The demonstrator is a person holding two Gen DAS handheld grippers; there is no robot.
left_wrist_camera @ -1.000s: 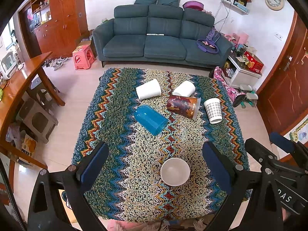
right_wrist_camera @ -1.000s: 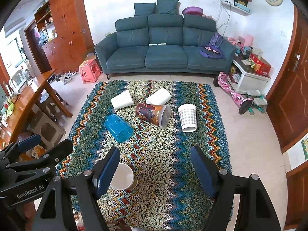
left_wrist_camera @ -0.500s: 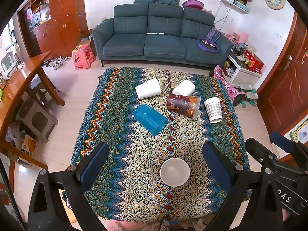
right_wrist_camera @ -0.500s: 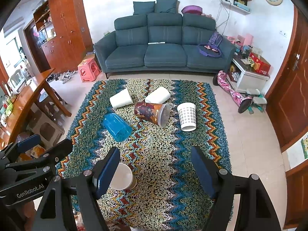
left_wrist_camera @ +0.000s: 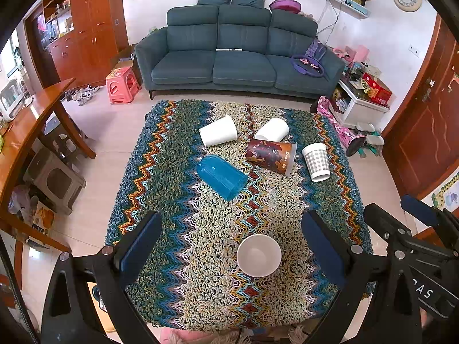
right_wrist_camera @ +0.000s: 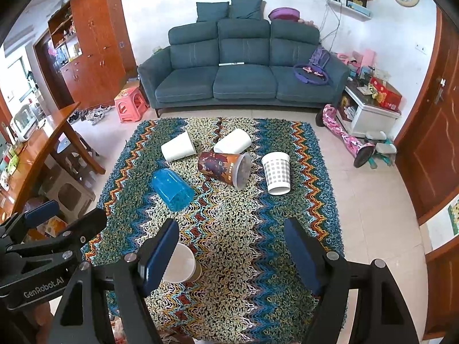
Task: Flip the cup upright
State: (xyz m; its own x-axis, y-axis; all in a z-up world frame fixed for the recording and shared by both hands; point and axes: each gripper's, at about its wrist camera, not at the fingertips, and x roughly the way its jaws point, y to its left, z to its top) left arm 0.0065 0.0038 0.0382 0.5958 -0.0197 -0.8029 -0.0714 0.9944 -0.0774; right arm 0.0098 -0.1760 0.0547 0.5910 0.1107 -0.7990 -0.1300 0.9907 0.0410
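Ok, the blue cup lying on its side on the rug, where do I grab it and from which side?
Probably across the body of the blue cup, mid-length, coming down from above. It lies tipped on the rug, closed base towards the sofa and open mouth towards the grippers, so the curved sides are free for the fingers to straddle. The left gripper is open and nearer that side.

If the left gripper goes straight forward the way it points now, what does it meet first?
Probably the patterned cloth a little left of the upright white cup. The left gripper is open and holds nothing; depth is hard to judge, so it may brush the cup.
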